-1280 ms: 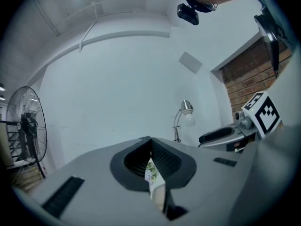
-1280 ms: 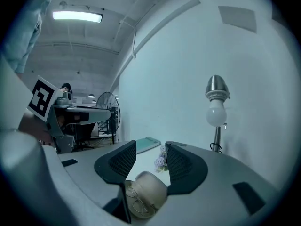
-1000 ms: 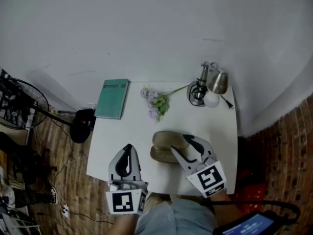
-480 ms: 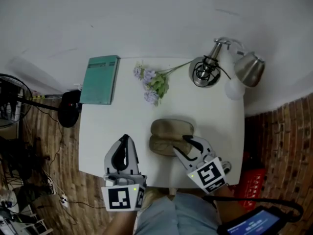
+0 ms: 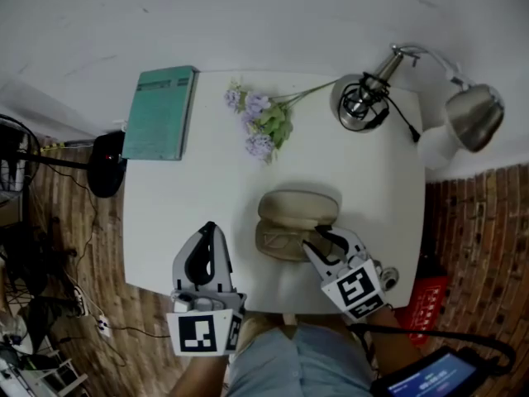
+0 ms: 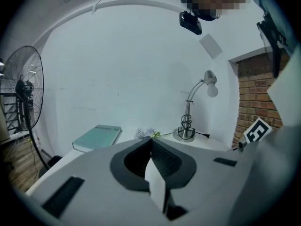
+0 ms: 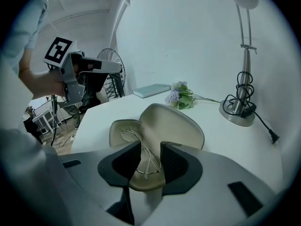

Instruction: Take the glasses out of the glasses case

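Observation:
The beige glasses case [image 5: 296, 208] lies open near the table's front edge, its lid [image 7: 175, 121] tipped back. Thin wire glasses [image 7: 134, 142] rest in its base [image 5: 279, 243]. My right gripper [image 5: 319, 241] points down into the base's right end. In the right gripper view its jaws [image 7: 151, 147] are closing with the near end of the glasses between them, and a gap still shows on both sides of the wire. My left gripper [image 5: 208, 230] hovers left of the case, apart from it, and its jaws [image 6: 151, 141] are shut with nothing in them.
A teal book [image 5: 159, 112] lies at the table's [image 5: 190, 197] back left. Purple flowers [image 5: 260, 126] lie behind the case. A desk lamp [image 5: 364, 106] with a coiled cord stands at the back right. A floor fan [image 6: 26, 93] stands off the left side.
Both grippers have sunk toward the table. The right one has come down over the case's base and its jaws have narrowed around the glasses. The head view has shifted.

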